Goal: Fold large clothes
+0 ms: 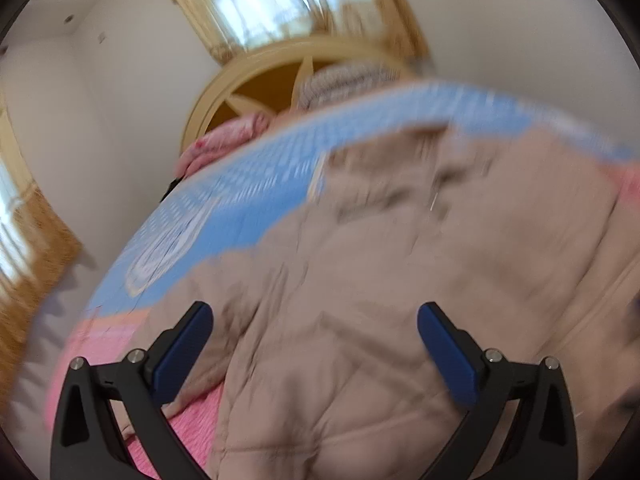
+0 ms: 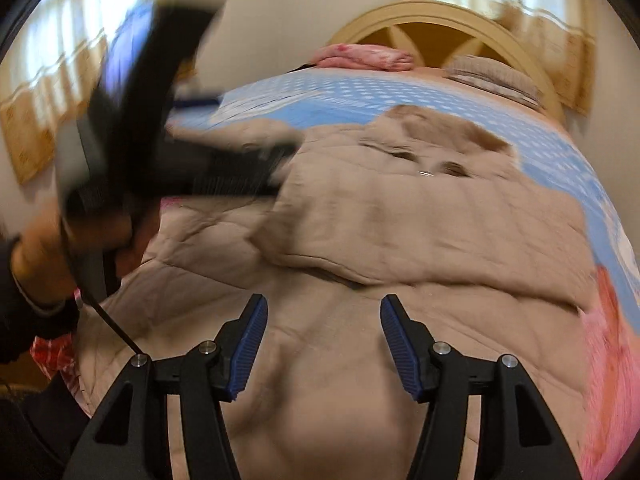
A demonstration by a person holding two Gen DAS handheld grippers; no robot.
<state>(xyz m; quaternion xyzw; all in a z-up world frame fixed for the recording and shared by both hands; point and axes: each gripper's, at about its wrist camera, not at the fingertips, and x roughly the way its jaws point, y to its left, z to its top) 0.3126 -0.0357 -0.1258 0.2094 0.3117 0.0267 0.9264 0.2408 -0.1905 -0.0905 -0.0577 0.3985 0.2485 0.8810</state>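
Note:
A large beige quilted coat (image 2: 380,220) lies spread on the bed, its hood toward the headboard and one side folded over the body. It also fills the left wrist view (image 1: 380,280), which is motion-blurred. My left gripper (image 1: 314,320) is open and empty above the coat. It shows as a dark blur at the left of the right wrist view (image 2: 224,168), held by a hand. My right gripper (image 2: 324,312) is open and empty above the coat's lower part.
The bed has a blue dotted sheet (image 2: 320,92) and a pink cover (image 2: 612,360) at the near edges. A pink folded cloth (image 2: 364,56) and a striped pillow (image 2: 492,72) lie by the arched wooden headboard (image 2: 432,16). Curtained windows are behind.

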